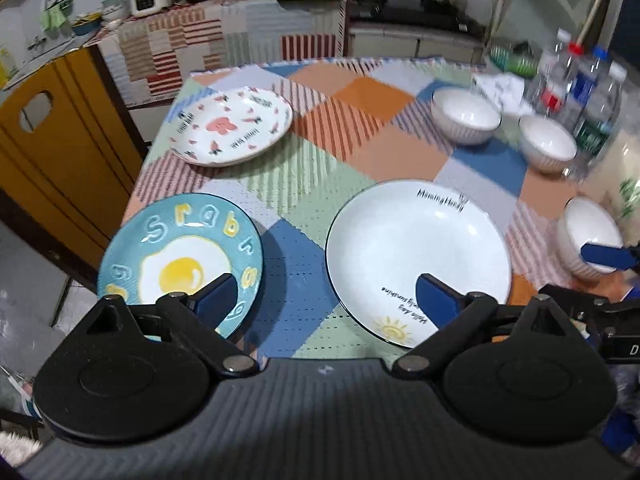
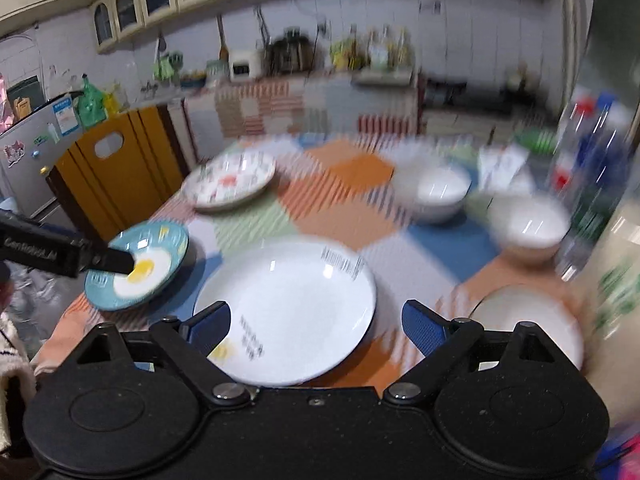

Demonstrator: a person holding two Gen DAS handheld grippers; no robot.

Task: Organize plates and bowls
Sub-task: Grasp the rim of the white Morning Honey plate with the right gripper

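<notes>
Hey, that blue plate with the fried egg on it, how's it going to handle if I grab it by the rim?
The blue egg plate looks like glazed ceramic: probably stiff, fairly heavy for its size, and breakable if dropped. Its glossy surface could be slippery. It sits at the table's corner, its rim seemingly overhanging the edge, so a push could tip it off.

Dim, cool indoor light. The left wrist view is mostly sharp, with soft shadows beside the glossy white round plate (image 1: 416, 256). The right wrist view is heavily motion-blurred, streaking the clear plastic bottles (image 2: 592, 168). Fisheye bending curves both edges.
</notes>
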